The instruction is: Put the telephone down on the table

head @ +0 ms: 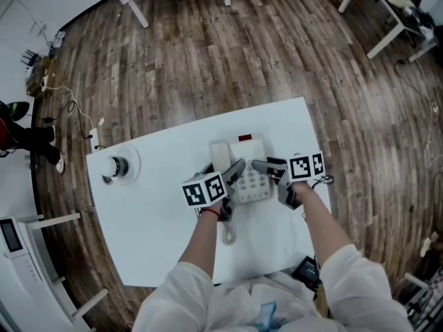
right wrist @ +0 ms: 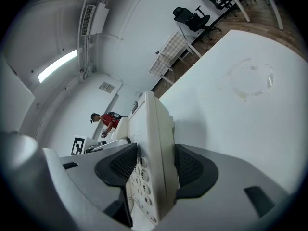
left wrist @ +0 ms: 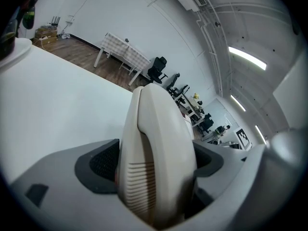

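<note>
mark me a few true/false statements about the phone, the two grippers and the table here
1. The left gripper is shut on the handset. True.
2. The right gripper is open and holds nothing. False: its jaws clamp the telephone base at the keypad side.
3. The table is white. True.
4. In the head view, the small round object sits at the table's right end. False: it is near the left end.
5. The telephone base is black. False: it is cream-white.
</note>
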